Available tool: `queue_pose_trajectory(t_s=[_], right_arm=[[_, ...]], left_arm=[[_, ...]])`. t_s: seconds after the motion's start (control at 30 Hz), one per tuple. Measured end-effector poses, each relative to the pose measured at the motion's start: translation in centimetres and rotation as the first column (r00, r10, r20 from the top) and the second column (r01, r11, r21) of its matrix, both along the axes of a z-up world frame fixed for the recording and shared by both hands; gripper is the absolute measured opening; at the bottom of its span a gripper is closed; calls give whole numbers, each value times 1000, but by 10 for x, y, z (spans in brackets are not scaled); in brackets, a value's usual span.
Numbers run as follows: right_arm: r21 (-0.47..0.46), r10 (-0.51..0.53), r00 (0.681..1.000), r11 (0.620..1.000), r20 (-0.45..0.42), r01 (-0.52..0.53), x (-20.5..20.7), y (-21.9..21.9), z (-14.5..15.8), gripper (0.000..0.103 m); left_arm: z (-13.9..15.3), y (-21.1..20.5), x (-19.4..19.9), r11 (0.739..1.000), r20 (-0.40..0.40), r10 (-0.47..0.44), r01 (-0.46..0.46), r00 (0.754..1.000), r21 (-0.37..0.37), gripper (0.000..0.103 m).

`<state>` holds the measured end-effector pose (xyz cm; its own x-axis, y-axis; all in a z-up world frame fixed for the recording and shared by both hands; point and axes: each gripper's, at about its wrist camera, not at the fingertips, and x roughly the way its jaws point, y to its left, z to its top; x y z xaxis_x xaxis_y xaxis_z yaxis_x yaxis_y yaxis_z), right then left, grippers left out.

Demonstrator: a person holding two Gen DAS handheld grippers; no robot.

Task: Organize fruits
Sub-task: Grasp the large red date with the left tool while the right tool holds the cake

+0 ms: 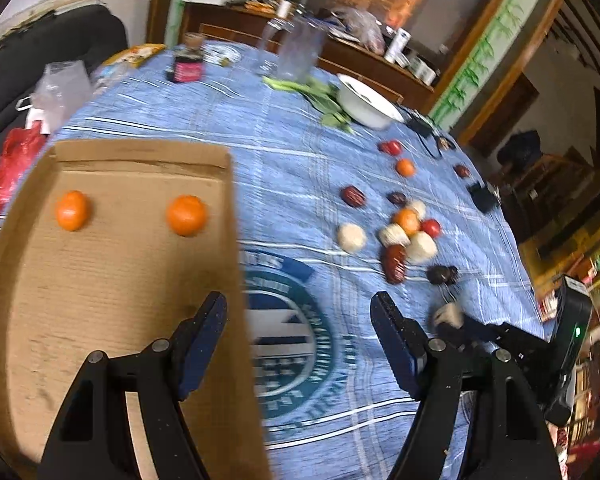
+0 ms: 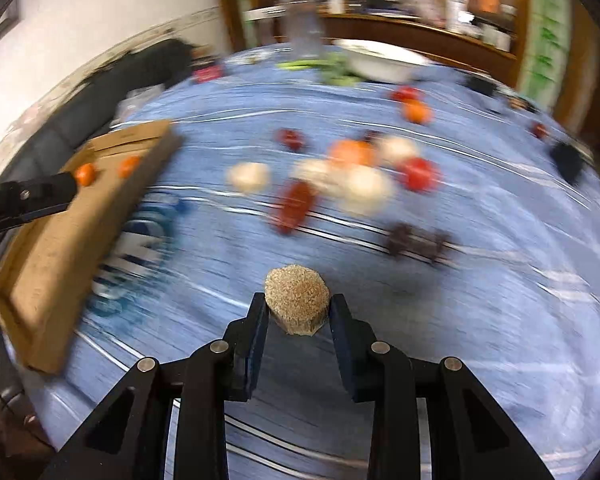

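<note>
Right wrist view: your right gripper (image 2: pixel 298 312) pinches a pale, rough-surfaced puff ball (image 2: pixel 297 305) between its pads, the jaws drawn in on its flanks; the background is smeared, so its exact height above the blue tablecloth (image 2: pixel 480 320) is hard to judge. The ball looks light, crumbly and easily crushed; keep the hold across its widest middle, with gentle pressure only. Left wrist view: your left gripper (image 1: pixel 298 340) stands spread and empty, one finger over the cardboard tray (image 1: pixel 28 280), the other over the cloth. Two oranges (image 1: pixel 187 215) already lie in the tray, at about 11 o'clock from that gripper; the unsorted heap of fruit (image 1: pixel 408 236) lies at about 1 o'clock, well apart from the tray. The oranges seem firm and apt to roll; the dark red dates (image 1: pixel 395 264) small and smooth.
</note>
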<state>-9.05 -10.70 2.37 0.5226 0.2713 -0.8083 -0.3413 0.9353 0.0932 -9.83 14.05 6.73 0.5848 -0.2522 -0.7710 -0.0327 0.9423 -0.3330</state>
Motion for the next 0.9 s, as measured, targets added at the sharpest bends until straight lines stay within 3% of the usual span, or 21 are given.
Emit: queue_pose_trajectory(t_s=[0.13, 0.33, 0.43, 0.67, 0.9], right_arm=[[41, -112, 993, 993, -34, 114, 10, -43, -7, 34], [96, -115, 993, 989, -12, 115, 15, -49, -9, 35], [150, -109, 994, 982, -22, 112, 14, -51, -10, 46], [264, -87, 995, 960, -48, 97, 16, -59, -13, 58], [314, -66, 996, 946, -57, 81, 16, -61, -14, 65]], left_arm=[[-9, -35, 10, 998, -27, -53, 54, 998, 36, 73], [-16, -79, 20, 984, -17, -131, 132, 991, 121, 73], [-23, -96, 30, 977, -16, -155, 155, 988, 145, 72], [-42, -116, 63, 975, -60, -162, 169, 985, 147, 45], [-52, -135, 84, 964, -66, -160, 171, 985, 204, 44]])
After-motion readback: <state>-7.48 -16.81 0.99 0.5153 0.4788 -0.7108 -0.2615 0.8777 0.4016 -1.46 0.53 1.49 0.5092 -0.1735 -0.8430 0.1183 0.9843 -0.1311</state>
